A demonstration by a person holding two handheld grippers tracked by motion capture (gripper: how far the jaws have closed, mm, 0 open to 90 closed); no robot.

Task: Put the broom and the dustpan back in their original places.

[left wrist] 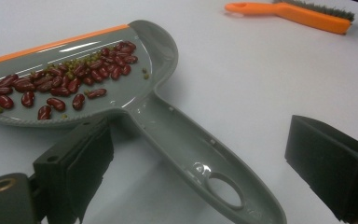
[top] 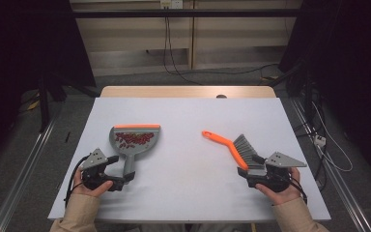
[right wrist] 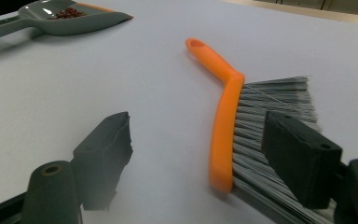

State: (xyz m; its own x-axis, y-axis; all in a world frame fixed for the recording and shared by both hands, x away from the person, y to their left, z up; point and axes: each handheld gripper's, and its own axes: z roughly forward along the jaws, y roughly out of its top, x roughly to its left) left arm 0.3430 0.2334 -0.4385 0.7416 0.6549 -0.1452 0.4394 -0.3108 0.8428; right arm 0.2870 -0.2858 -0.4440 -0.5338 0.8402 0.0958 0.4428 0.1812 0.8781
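Note:
A grey dustpan with an orange lip lies at the table's left, its handle pointing toward me. Red beans and small green ones sit in its pan. My left gripper is open, with the handle's end lying between the jaws untouched. At the right lies an orange-handled brush with grey bristles. My right gripper is open at the brush's near end, one jaw over the bristles, the other on bare table.
The pale table top has a wooden strip along its far edge. Metal rails run along the floor on both sides, and cables trail at the right. The brush also shows far off in the left gripper view.

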